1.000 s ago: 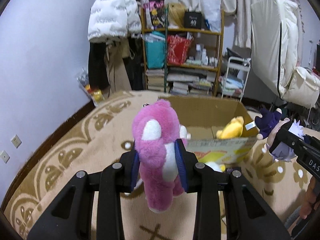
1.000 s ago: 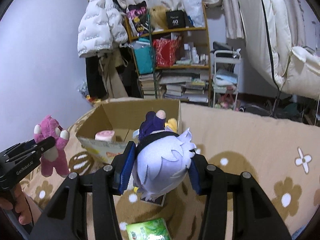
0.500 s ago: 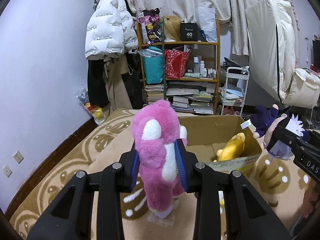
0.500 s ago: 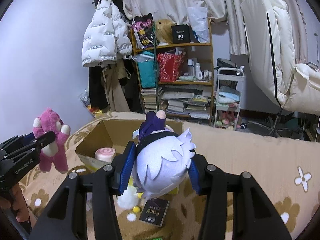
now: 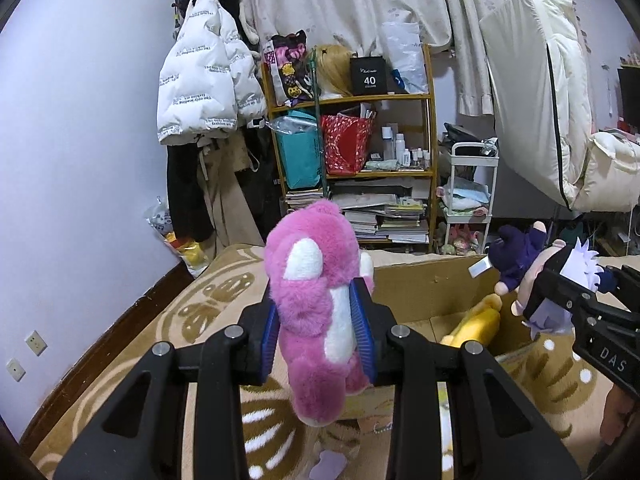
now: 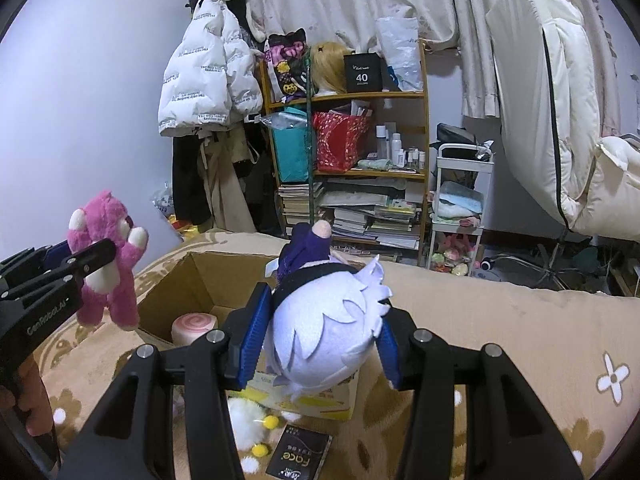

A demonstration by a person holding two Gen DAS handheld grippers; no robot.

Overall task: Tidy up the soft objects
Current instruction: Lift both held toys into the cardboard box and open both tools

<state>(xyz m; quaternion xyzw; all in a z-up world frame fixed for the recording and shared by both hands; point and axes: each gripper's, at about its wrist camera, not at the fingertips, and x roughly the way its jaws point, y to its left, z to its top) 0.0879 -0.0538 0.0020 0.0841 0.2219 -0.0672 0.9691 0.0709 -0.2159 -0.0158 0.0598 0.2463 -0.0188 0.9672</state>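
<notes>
The left tool (image 5: 318,338) pinches a pink plush bear (image 5: 316,304) around its middle, held in the air just left of the open cardboard box (image 5: 424,292); the bear's back faces the camera, so its face is hidden in that view. The right tool (image 6: 320,338) is clamped on a white-haired doll (image 6: 328,340) above the box's near edge, its face turned away and its purple body mostly hidden behind the head. Inside the box, a yellow plush (image 5: 474,322) and a pink swirl cushion (image 6: 195,326) are only partly visible.
</notes>
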